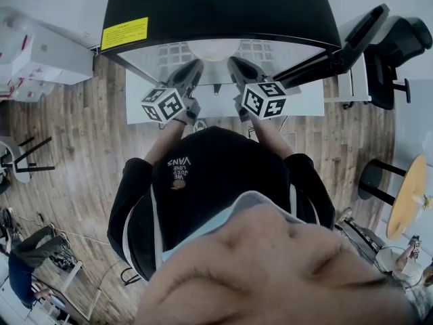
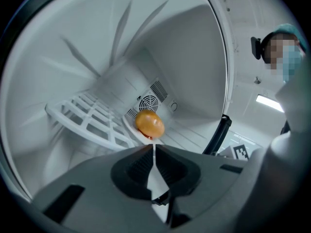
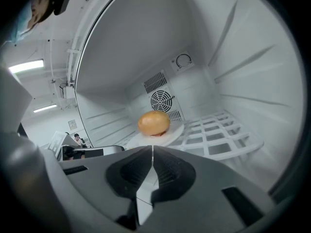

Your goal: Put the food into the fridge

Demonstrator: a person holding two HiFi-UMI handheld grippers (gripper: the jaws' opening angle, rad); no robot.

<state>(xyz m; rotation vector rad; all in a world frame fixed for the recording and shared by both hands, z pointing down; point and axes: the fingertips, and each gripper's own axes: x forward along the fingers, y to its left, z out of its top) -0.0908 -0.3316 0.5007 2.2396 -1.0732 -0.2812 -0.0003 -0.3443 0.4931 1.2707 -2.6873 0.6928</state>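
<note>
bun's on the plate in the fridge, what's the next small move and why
Probably draw both tools back from the fridge: the bun already sits on its plate, and the left tool and right tool are both shut on nothing, so only the open door seems left.

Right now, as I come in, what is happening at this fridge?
A person aims the left hand-held gripper and the right hand-held gripper into the open white-walled fridge. Both are shut and hold nothing. The golden-brown round bun already sits on a white round plate deep inside, near the rear fan grille.
</note>
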